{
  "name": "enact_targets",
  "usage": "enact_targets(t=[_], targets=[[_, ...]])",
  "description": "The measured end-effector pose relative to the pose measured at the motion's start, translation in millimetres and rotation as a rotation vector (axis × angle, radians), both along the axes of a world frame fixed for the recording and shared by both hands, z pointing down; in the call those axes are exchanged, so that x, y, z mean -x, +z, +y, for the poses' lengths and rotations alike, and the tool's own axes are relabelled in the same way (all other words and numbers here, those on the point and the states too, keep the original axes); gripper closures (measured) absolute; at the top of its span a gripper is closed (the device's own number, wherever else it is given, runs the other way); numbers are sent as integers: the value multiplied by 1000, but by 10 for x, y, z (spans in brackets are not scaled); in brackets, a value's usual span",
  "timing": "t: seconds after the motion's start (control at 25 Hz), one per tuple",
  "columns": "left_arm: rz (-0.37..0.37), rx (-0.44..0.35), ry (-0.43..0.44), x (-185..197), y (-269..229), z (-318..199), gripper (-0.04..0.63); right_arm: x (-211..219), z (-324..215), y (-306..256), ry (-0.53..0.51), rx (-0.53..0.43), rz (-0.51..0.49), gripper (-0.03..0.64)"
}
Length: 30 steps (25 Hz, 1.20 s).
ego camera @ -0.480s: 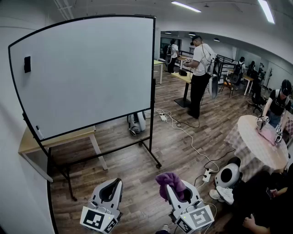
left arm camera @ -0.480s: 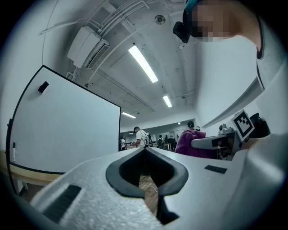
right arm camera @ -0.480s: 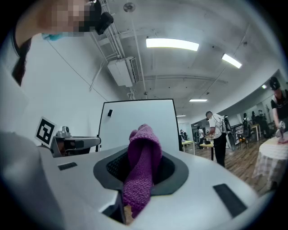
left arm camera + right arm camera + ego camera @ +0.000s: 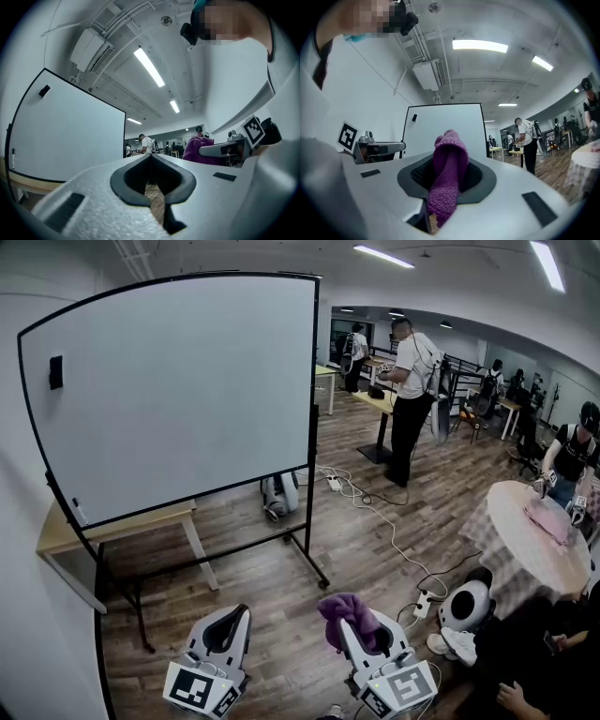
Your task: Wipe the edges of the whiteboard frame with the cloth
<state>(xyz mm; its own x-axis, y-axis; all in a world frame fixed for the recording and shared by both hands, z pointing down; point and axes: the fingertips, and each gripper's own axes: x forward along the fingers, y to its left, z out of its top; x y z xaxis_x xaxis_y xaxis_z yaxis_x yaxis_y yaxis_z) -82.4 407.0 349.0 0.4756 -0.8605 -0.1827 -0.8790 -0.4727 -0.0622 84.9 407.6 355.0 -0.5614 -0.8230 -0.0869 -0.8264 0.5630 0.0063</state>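
A large whiteboard (image 4: 178,381) with a thin black frame (image 4: 312,371) stands on a wheeled stand in the head view, ahead and to the left. My right gripper (image 4: 349,618) is low at the bottom centre, shut on a purple cloth (image 4: 349,610) that bunches out past its tip. In the right gripper view the purple cloth (image 4: 447,173) fills the gap between the jaws, with the whiteboard (image 4: 445,126) beyond. My left gripper (image 4: 236,613) is at the bottom left, shut and holding nothing. The left gripper view shows the whiteboard (image 4: 65,126) to the left and the purple cloth (image 4: 197,149) at right.
A wooden table (image 4: 112,526) stands behind the board's lower left. A white power strip and cables (image 4: 375,512) trail across the wood floor. A round table (image 4: 534,540) is at right, a white round device (image 4: 466,601) beside it. Several people stand at the back.
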Motion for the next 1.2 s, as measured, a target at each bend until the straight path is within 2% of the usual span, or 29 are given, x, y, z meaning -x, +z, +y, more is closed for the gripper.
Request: enact_targets(t=[0.4,0.6,0.8,0.96,1.08,1.2], targets=[[-10,-1,-34,-221,-10,-219,577,-226,-296,-28,-35,-23,-8,522],[-20,-10,-51,-415,-50,-387,577,-375,-452,-105,-64,-108,81,522],[-23,-30,-77,-642,-121,-540,577,-581,-693,-52,-85,-79,126,521],[-21,-44,-92,-818,-140,-617,577,-754,-801,-45,-108,-52,93,522],[-24,-41,-100,-940,-112,-646,577,-875,-865,-124,-143,-86,50,526],[-39,-33,-109,-987,-109,-689,577,-953,-932,-186,-140,-124,56,529]])
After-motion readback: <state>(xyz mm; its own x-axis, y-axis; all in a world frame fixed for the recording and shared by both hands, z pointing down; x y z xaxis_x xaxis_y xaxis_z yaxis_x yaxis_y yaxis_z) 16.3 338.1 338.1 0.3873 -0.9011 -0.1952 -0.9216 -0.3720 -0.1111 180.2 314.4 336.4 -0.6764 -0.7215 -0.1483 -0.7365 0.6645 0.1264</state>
